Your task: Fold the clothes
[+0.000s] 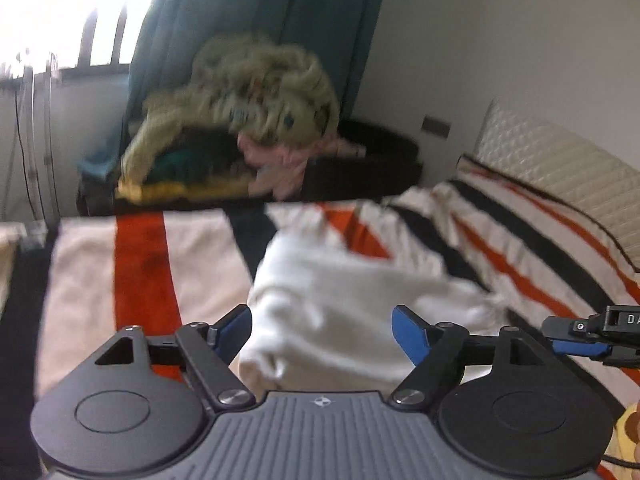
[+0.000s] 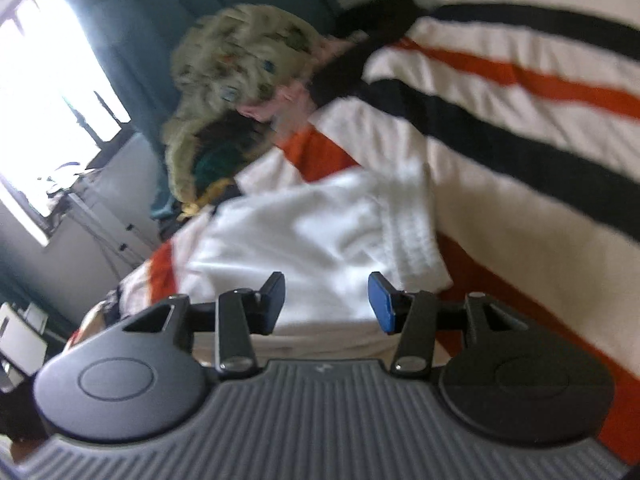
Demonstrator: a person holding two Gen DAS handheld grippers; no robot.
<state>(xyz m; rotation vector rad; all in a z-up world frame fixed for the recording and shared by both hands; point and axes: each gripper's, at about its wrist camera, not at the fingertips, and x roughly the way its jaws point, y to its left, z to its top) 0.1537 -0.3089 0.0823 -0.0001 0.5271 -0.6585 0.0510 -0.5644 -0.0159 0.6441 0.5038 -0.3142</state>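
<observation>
A white garment (image 1: 340, 292) lies crumpled on the striped bed cover, right in front of my left gripper (image 1: 322, 330), which is open with the cloth between and beyond its fingers. In the right wrist view the same white garment (image 2: 304, 236) shows a ribbed band (image 2: 412, 240) on its right side. My right gripper (image 2: 326, 302) is open just above the garment, holding nothing. The right gripper's tip (image 1: 580, 332) shows at the right edge of the left wrist view.
The bed cover (image 1: 136, 264) has orange, black and cream stripes. A pile of clothes (image 1: 248, 120) with a greenish patterned piece on top sits in a dark container beyond the bed's far edge. A teal curtain (image 1: 260, 8) and a bright window (image 1: 60, 8) are behind.
</observation>
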